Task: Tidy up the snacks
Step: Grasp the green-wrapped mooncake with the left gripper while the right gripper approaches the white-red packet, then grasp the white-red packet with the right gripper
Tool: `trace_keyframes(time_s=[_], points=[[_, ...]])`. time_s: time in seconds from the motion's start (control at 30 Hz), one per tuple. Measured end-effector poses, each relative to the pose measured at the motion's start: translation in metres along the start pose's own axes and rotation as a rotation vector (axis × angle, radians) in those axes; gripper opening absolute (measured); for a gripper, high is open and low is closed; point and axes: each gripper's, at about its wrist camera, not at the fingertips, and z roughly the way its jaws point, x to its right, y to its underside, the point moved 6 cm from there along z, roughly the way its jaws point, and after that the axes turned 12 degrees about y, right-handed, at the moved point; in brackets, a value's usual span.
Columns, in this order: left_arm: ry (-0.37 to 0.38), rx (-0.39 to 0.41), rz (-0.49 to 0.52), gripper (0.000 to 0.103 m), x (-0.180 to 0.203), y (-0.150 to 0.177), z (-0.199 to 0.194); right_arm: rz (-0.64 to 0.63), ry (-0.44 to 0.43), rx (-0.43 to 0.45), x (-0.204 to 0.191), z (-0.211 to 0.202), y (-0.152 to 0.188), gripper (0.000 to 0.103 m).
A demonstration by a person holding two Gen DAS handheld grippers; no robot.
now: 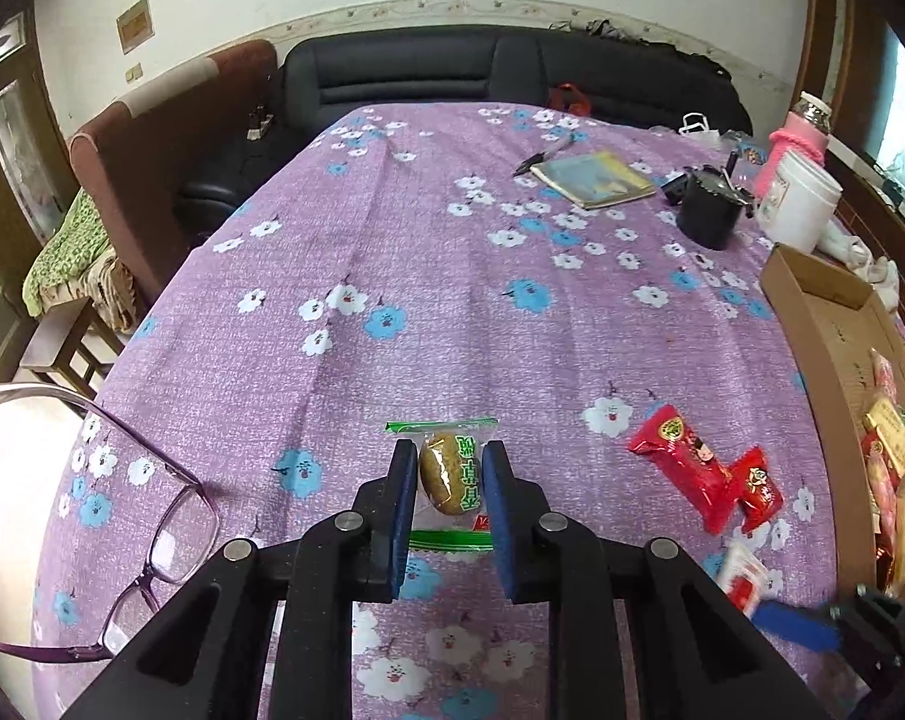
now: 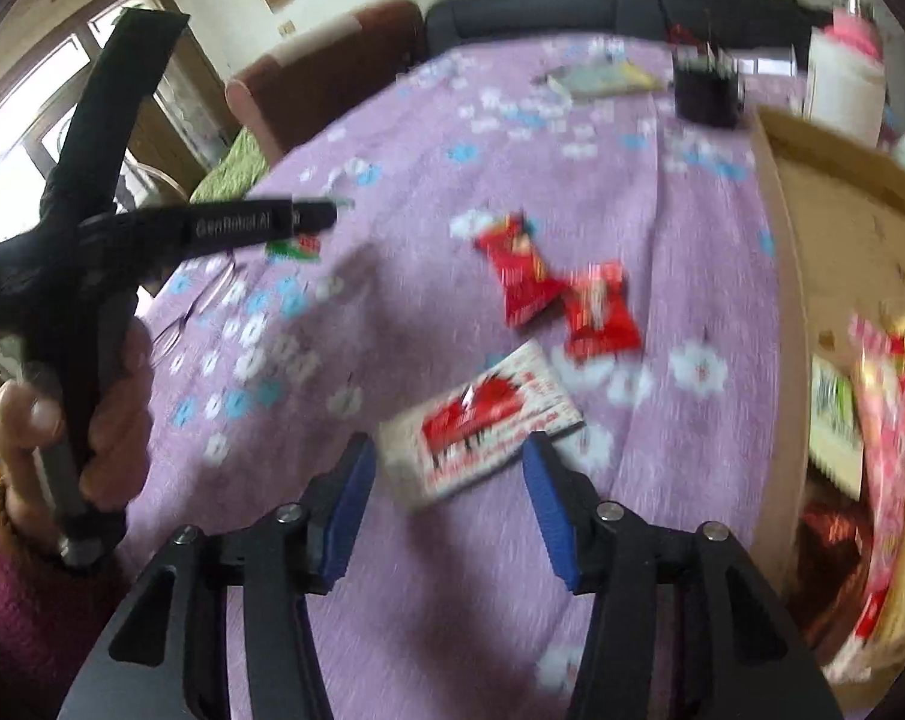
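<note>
The left gripper [image 1: 449, 474] is clamped on a green-edged clear snack packet [image 1: 450, 471] with a brown cake inside, its blue pads pressing both sides of it just above the purple flowered tablecloth [image 1: 392, 252]. The right gripper [image 2: 446, 480] stands apart — its jaws frame a white-and-red packet [image 2: 482, 429] lying flat on the cloth, pads not touching it. Just beyond lie two red packets [image 2: 557, 294], overlapping at one end. To the right sits an open cardboard box [image 1: 824, 312] holding more wrapped snacks. Purple-framed glasses [image 1: 170, 534] rest at the cloth's left edge — a book [image 1: 593, 179], black cup [image 1: 709, 213] and white tub [image 1: 797, 204] stand far back.
</note>
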Motion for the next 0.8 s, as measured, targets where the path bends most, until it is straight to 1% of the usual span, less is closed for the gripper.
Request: trace_keyframes(time_s=[0.03,0.07,0.1,0.13,0.17,0.2,0.23,0.3,0.37,0.43,0.47,0.5,0.63,0.7,0.8], points=[[0.0,0.001,-0.002,0.023,0.0,0.0,0.001,-0.028,0.027,0.022,-0.002,0.001,-0.003,0.052],[0.003,-0.003,-0.008,0.023,-0.002,0.0,0.003,-0.073,0.085,0.049,-0.005,0.003,-0.005,0.052],[0.01,-0.008,-0.019,0.023,-0.004,0.001,0.005,-0.085,0.108,0.058,-0.004,0.003,-0.006,0.053],[0.018,-0.011,-0.026,0.023,-0.005,0.001,0.006,-0.081,0.113,0.056,-0.003,0.004,-0.006,0.053],[0.022,-0.015,-0.031,0.023,-0.007,0.001,0.008,-0.053,0.086,0.044,-0.001,0.006,-0.007,0.056],[0.021,-0.017,-0.033,0.023,-0.008,0.002,0.009,-0.034,0.069,0.039,0.0,0.007,-0.007,0.061],[0.02,-0.02,-0.034,0.023,-0.009,0.003,0.011,-0.009,0.052,0.032,0.001,0.009,-0.008,0.063],[0.024,-0.028,-0.033,0.023,-0.008,0.004,0.014,-0.031,0.08,0.039,-0.002,0.013,-0.008,0.064],[0.02,-0.031,-0.022,0.023,-0.007,0.006,0.016,-0.093,0.144,0.054,-0.01,0.015,-0.005,0.064],[0.015,-0.033,-0.007,0.023,-0.005,0.008,0.018,-0.125,0.192,0.058,-0.014,0.016,-0.004,0.053],[0.016,-0.033,-0.001,0.023,-0.004,0.008,0.018,-0.128,0.202,0.065,-0.013,0.014,-0.003,0.039],[0.015,-0.03,0.002,0.023,-0.004,0.008,0.018,-0.126,0.202,0.063,-0.011,0.012,-0.003,0.03],[0.022,-0.011,0.0,0.023,-0.004,0.008,0.014,-0.081,0.163,0.044,-0.002,0.009,0.0,0.024],[0.033,-0.004,0.001,0.023,-0.003,0.007,0.012,-0.046,0.123,0.044,0.001,0.004,0.001,0.024],[0.05,0.013,-0.001,0.023,-0.003,0.006,0.008,-0.03,0.101,0.077,0.001,-0.006,-0.003,0.024]])
